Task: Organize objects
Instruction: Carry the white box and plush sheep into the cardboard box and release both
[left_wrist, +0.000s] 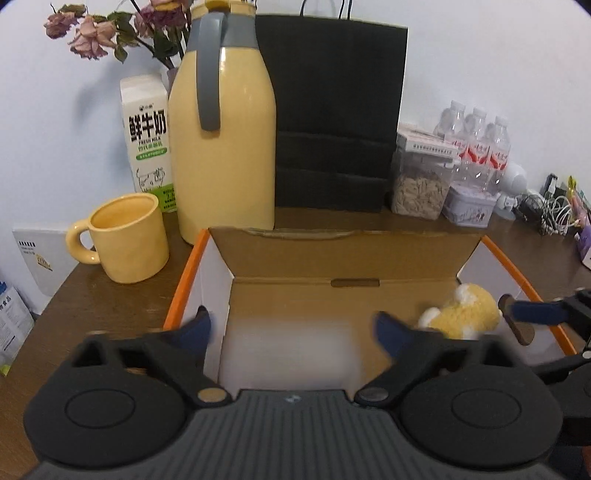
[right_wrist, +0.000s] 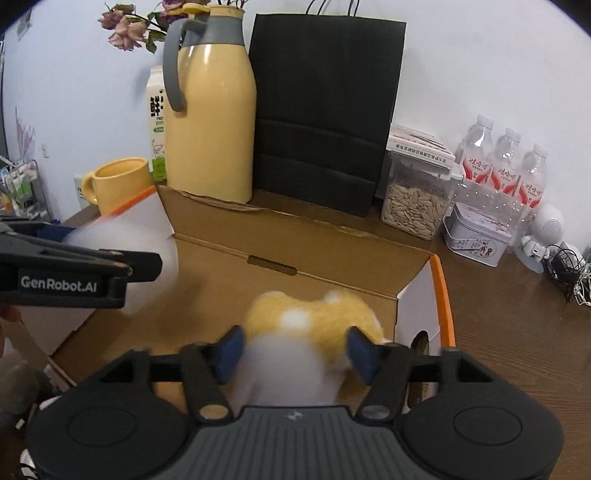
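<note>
Your right tongs (right_wrist: 293, 354) stood open astride the yellow-and-white plush toy (right_wrist: 314, 314), pads not pressing it, at the right end of the open cardboard box (right_wrist: 332, 254) on the table (right_wrist: 517, 314). Your left tongs (left_wrist: 291, 328) gaped wide over a blurred white object (left_wrist: 288, 347) inside the box. The toy looked light, soft and compressible; grip its fuzzy body centrally. The box: stiff corrugated board, orange-edged.

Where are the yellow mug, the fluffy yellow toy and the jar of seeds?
yellow mug (left_wrist: 129, 240), left wrist view, on its side wall.
fluffy yellow toy (right_wrist: 314, 314), right wrist view, on its yellow back.
jar of seeds (right_wrist: 415, 206), right wrist view, on its clear seed-filled wall.
</note>
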